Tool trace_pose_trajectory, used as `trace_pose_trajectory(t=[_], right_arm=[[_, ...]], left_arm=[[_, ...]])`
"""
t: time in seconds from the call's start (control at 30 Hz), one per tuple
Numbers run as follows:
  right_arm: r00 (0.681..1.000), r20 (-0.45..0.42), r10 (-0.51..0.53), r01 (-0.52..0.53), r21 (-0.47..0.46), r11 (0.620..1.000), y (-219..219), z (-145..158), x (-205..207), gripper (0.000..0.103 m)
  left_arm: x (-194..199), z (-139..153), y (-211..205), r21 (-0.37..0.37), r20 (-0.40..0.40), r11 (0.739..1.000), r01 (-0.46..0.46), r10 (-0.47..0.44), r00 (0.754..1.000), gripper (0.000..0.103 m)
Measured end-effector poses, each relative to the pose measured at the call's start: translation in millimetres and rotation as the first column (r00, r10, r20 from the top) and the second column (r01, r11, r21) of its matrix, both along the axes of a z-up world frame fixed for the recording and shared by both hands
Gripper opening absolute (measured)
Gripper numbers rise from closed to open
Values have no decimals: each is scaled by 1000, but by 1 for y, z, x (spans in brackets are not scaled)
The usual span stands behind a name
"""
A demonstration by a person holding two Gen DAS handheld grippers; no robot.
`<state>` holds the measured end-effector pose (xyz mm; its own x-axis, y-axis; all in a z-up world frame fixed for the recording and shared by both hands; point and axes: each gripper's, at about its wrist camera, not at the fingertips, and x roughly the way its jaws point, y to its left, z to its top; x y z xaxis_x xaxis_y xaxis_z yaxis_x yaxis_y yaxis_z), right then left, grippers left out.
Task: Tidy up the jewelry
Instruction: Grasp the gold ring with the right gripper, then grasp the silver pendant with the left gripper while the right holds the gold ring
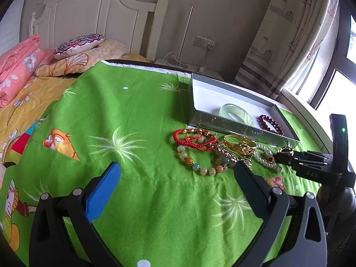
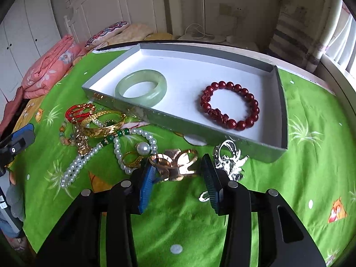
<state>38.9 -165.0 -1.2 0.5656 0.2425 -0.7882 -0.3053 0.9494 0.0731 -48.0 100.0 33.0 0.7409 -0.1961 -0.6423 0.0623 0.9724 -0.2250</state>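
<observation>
Right hand-held gripper [image 2: 178,175], jaws partly apart, straddling a rose-gold cuff bangle [image 2: 175,164]; the blue pad touches its left rim, while contact at the dark pad cannot be told. A silver ornament [image 2: 229,158] lies just right of it, a pearl strand [image 2: 118,153] and gold bangle [image 2: 104,124] to the left. Beyond, the grey tray [image 2: 278,146] holds a jade bangle [image 2: 142,89] and red bead bracelet [image 2: 231,104]. Left hand-held gripper [image 1: 175,178], wide open and empty, hovers over the green cloth [image 1: 133,122] near the heap.
</observation>
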Motion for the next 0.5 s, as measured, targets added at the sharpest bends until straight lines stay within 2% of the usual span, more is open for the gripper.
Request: trace_pose_trajectory(t=[0.13,0.27,0.37,0.43,0.5], right_arm=[[1000,14,10,-10,30,999,-4,2,-5,39],[997,73,10,-15,61,998,-14,12,-26,39],[995,97,-6,-3,95,995,-34,20,-43,38],[994,102,-39,27,110,994,-53,24,-51,39],[992,104,-76,62,126,990,-71,26,-54,39]], left_arm=[[2,-1,-3,14,-12,1000,2,-1,1000,101],[2,-1,-7,30,-11,999,10,-10,1000,101],[0,1,-12,50,-5,998,22,-21,1000,100],[-2,2,-21,92,-16,995,36,-34,999,99],[-6,4,-38,90,-36,992,89,-86,996,96]])
